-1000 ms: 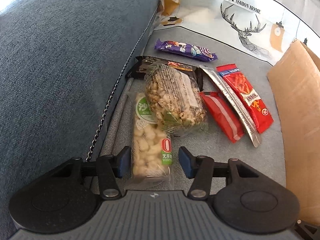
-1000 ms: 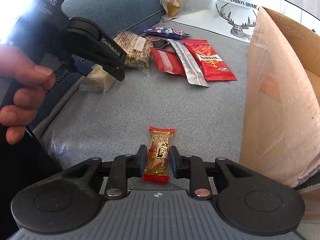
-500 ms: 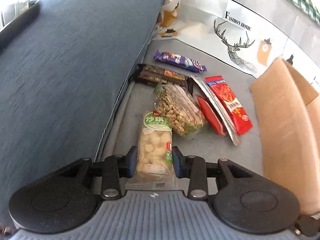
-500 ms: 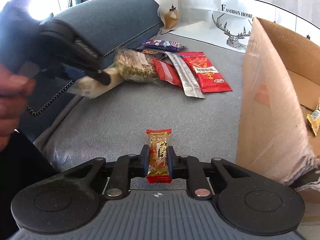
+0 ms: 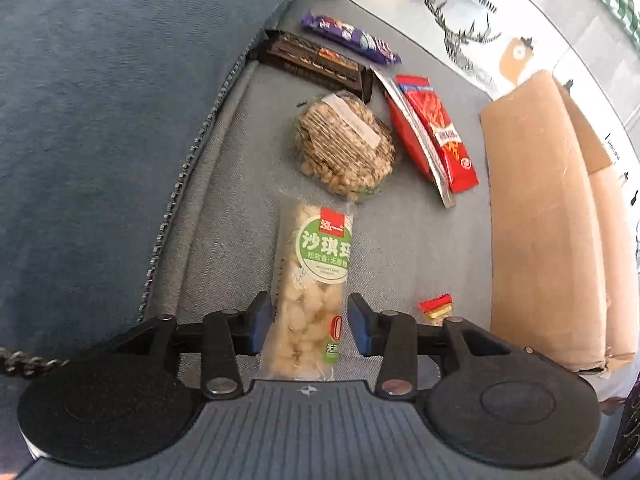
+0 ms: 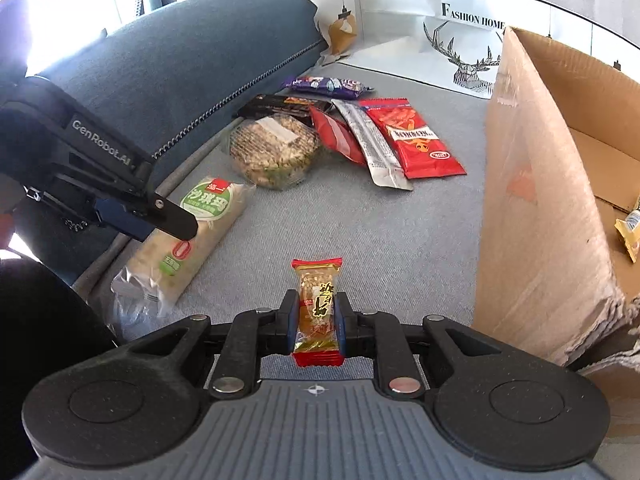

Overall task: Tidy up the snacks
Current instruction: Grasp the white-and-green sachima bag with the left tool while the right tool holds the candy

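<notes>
A long clear pack of pale puffed-rice pieces with a green round label [image 5: 310,292] is pinched near its lower end between the blue pads of the left gripper [image 5: 309,322], both pads being pressed against the wrapper's sides; from the right wrist view the same pack [image 6: 188,236] is seen held at a slant beside the sofa's blue back cushion [image 6: 188,68], its far end raised, and whether its crumpled near end touches the grey seat [image 6: 360,232] cannot be told. A small red-ended candy bar with a gold middle [image 6: 318,308] is clamped between the narrow-set fingers of the right gripper [image 6: 317,322], and it is carried above the seat, close to the outer wall of the cardboard box [image 6: 532,208]. The red tip of that bar [image 5: 436,306] is also caught in the left wrist view, near the box's side [image 5: 540,240]. Further back on the seat a loose cluster of snacks is laid out: a round clear pack of nut brittle [image 6: 274,150], a dark chocolate bar [image 6: 286,105] behind it, a purple bar [image 6: 326,85] beyond that, and to the right a plain red packet [image 6: 340,138], a silver sachet [image 6: 372,146] and a red printed packet [image 6: 414,140], overlapped side by side. Inside the open box a yellow wrapper [image 6: 632,232] is partly visible. A white cushion printed with a deer and "Fashion Home" [image 6: 460,40] is propped at the rear.
</notes>
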Motion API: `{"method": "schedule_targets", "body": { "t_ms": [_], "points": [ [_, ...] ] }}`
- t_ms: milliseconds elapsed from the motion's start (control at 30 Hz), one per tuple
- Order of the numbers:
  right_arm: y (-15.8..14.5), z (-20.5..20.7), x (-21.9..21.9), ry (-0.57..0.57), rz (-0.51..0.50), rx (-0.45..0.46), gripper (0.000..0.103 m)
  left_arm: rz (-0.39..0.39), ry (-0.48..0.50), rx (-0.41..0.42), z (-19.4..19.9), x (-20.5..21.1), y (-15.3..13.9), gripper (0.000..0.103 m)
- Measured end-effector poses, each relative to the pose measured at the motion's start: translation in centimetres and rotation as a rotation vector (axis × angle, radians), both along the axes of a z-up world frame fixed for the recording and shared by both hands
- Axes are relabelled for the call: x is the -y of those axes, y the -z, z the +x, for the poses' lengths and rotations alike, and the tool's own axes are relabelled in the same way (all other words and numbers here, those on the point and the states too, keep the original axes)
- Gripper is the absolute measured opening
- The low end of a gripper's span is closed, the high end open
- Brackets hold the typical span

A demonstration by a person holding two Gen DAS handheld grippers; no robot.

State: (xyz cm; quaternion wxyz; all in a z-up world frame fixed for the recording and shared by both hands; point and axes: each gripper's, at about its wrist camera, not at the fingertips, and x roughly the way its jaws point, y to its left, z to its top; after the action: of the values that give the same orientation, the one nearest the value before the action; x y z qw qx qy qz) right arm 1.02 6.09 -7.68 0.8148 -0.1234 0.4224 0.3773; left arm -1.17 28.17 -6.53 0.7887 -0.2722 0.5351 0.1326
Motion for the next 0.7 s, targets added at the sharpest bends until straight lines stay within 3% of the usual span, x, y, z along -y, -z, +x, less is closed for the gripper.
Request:
{"method": "schedule_targets", "body": {
  "t_ms": [333,700],
  "points": [
    [0.5,0.3,-0.5,0.006,-0.021,-0.024,0.023,0.073,0.046,-0.062,2.0,1.2,0.9,0.056],
    [0.9,0.5,-0.8,0.008,-0.044,-0.029,0.023,0.082,0.058,-0.091,2.9,1.3,1.6,0.056]
  ]
}}
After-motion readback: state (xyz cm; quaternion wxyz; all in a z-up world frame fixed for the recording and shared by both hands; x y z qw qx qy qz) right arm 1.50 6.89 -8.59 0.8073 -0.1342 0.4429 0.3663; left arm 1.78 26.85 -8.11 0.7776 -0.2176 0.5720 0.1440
